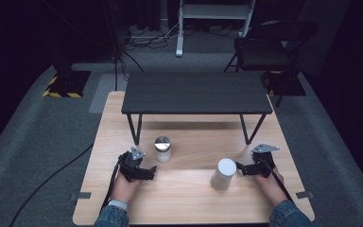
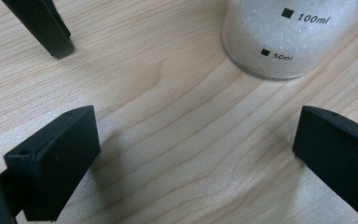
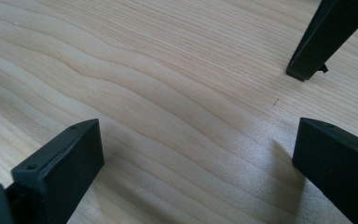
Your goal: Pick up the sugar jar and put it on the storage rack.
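Observation:
A clear jar (image 1: 162,149) with a silver lid stands on the wooden table (image 1: 189,198), just in front of a low black shelf (image 1: 196,92). Its wall carries 50 ml and 100 ml marks, and the jar (image 2: 279,42) holds white grains. A white cylinder (image 1: 223,174) stands to its right, nearer the front. My left gripper (image 1: 150,172) lies low on the table, left of and nearer than the jar. The left gripper (image 2: 196,135) is open, with bare wood between its jaws. My right gripper (image 1: 240,167) sits just right of the white cylinder. The right gripper (image 3: 198,144) is also open and holds nothing.
The black shelf stands on thin legs: one leg (image 2: 42,25) is near the left gripper and another leg (image 3: 324,37) is ahead of the right one. A black chair (image 1: 269,45) and cables lie on the floor beyond the table.

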`<state>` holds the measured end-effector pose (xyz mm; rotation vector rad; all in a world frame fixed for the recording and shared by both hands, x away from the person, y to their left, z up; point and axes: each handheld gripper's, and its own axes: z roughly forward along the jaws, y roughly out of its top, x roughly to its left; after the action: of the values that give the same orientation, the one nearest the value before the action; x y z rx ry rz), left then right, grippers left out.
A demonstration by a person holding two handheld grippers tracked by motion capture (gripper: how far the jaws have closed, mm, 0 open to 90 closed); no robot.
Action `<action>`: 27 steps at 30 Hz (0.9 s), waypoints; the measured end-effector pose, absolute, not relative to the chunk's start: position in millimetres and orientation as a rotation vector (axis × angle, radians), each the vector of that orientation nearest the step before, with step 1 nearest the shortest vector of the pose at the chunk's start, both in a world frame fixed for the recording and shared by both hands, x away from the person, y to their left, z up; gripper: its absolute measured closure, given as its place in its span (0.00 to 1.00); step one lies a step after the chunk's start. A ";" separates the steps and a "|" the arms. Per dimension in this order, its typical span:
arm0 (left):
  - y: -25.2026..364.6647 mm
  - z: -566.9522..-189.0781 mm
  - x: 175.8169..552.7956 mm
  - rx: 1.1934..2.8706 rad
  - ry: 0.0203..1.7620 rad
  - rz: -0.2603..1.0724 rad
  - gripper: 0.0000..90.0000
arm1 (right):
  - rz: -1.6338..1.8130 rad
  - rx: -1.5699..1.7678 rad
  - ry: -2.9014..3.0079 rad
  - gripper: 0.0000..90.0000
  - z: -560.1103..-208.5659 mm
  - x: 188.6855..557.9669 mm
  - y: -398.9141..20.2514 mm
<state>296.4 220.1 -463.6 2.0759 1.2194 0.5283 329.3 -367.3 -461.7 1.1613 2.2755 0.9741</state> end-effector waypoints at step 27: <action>240.9 -473.2 263.1 1.851 0.995 0.621 0.06 | 0.975 1.158 2.280 0.01 -461.6 328.4 -367.1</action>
<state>263.1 240.9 -473.2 1.8508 0.9946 0.6211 328.4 -367.1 -461.6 1.1584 2.2797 0.9754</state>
